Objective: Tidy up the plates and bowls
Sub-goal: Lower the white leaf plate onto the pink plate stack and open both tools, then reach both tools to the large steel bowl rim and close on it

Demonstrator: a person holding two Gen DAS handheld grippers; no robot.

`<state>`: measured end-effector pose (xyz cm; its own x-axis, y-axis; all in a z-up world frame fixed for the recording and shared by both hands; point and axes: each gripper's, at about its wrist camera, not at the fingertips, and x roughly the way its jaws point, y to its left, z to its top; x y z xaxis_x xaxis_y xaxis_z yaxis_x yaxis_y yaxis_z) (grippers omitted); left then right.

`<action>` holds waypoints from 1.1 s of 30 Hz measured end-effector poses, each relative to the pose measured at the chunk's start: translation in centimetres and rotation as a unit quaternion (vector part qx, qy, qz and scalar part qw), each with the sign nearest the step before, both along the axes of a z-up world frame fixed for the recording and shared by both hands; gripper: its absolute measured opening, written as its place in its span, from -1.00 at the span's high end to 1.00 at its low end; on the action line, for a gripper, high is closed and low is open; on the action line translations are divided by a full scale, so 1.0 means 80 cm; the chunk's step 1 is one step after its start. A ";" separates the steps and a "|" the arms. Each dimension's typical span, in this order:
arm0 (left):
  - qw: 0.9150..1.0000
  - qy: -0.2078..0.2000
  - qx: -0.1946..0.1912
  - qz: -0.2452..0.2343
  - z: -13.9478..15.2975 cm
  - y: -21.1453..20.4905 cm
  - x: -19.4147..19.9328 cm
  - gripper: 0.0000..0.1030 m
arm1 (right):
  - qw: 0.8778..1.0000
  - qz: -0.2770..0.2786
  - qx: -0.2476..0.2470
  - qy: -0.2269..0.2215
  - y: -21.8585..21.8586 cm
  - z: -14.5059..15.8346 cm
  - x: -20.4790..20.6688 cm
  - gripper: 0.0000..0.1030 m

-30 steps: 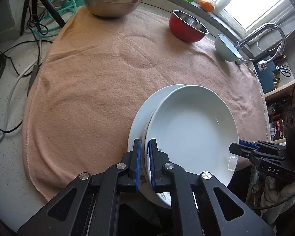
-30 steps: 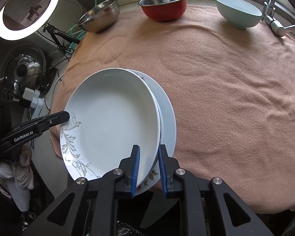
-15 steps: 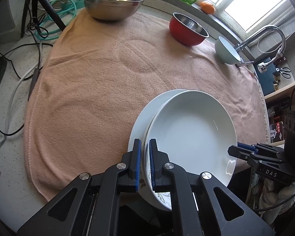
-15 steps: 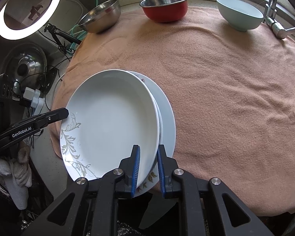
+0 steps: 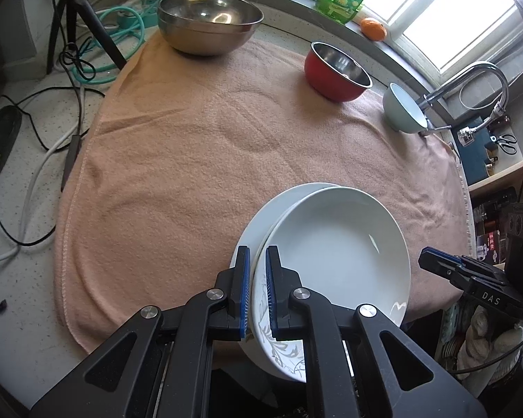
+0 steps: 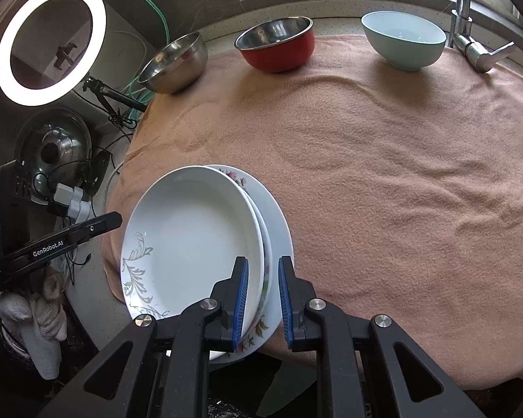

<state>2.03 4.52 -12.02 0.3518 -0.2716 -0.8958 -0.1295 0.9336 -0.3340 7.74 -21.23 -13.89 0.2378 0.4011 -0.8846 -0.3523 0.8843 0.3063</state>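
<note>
Plates [image 5: 334, 244] stay pinched at opposite rims by my left tool [image 5: 258, 292] and right tool [image 6: 263, 299]; I'd carry them level, matching both hands.

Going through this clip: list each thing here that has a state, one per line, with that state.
Left tool: shut on the plate stack's rim.
Right tool: shut on the stack's rim, opposite side.
Plate stack: nested, tilted, held by both tools.
Steel bowl: upright, empty, on the towel's edge.
Red bowl: upright, empty, on the towel.
Pale blue bowl: upright, empty.
Ring light: lit.
</note>
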 end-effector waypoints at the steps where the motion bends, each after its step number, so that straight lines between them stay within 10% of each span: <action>1: 1.000 -0.003 -0.002 0.003 0.002 0.001 0.002 0.85 | 1.000 -0.001 -0.003 -0.005 0.000 0.003 0.003 0.69; 18: 0.994 -0.073 -0.024 0.071 0.068 0.045 0.026 0.85 | 0.994 -0.013 0.057 -0.089 -0.014 0.116 0.066 0.67; 33: 0.968 -0.146 -0.053 0.198 0.086 0.117 0.068 0.83 | 0.985 0.051 0.075 -0.144 0.080 0.199 0.163 0.66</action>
